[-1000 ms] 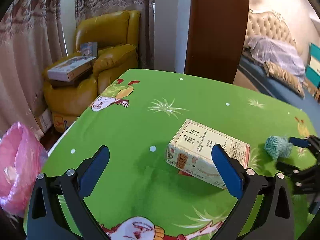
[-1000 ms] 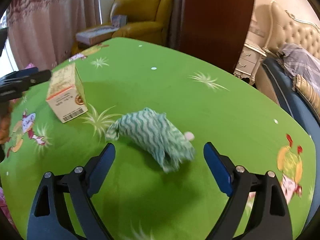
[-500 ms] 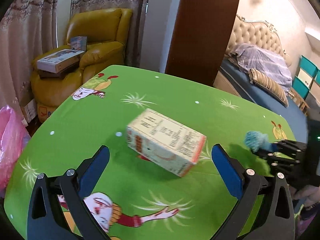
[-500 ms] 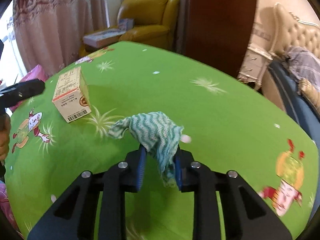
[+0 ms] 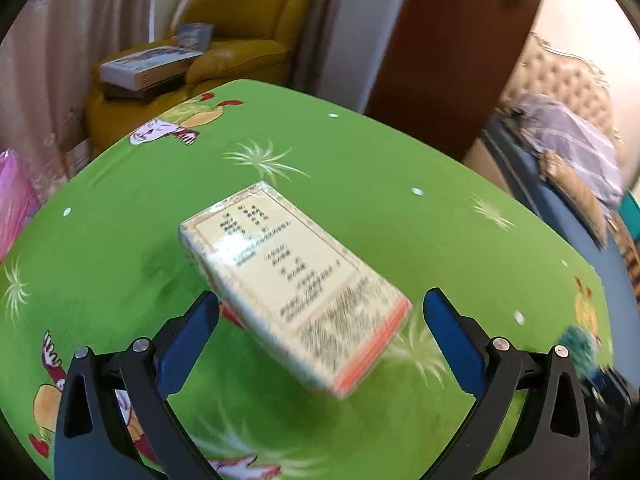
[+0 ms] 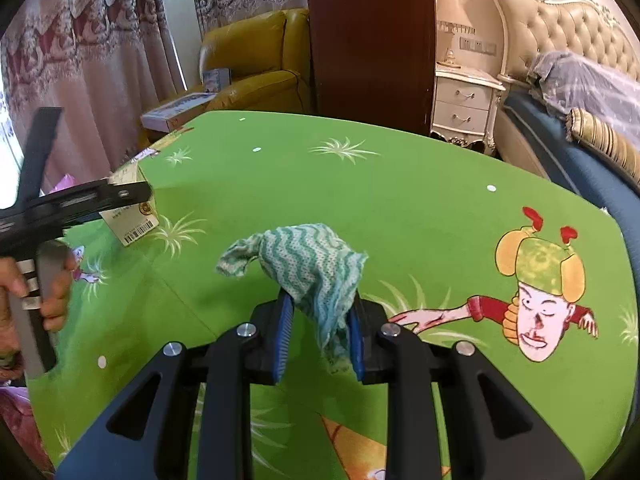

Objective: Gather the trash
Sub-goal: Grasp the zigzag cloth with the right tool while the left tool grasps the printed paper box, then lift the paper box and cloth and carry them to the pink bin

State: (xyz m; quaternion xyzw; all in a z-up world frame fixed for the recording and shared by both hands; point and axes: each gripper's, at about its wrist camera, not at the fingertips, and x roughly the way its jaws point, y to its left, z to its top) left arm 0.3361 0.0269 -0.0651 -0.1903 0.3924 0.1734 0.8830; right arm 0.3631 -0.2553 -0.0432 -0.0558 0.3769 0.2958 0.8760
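A cream printed carton (image 5: 288, 280) lies on the green tablecloth (image 5: 360, 152). My left gripper (image 5: 320, 300) is open, with the carton's near end between its blue fingers; the pads stand apart from it. A teal-and-white wavy cloth (image 6: 312, 264) is pinched in my right gripper (image 6: 320, 312), which is shut on it, and hangs bunched above the table. From the right wrist view, the left gripper (image 6: 80, 200) and the hand (image 6: 52, 292) holding it partly hide the carton (image 6: 136, 224). The cloth (image 5: 576, 344) shows blurred at the left wrist view's right edge.
A pink plastic bag (image 5: 12, 204) hangs off the table's left edge. A yellow armchair (image 5: 240, 40) with boxes on it stands behind the table. A bed (image 6: 580, 152) and a white nightstand (image 6: 464, 104) lie to the right, beside a brown wooden panel (image 6: 368, 40).
My right gripper closed on the cloth and raised it off the table. My left gripper moved in on the carton, which now sits between its open fingers.
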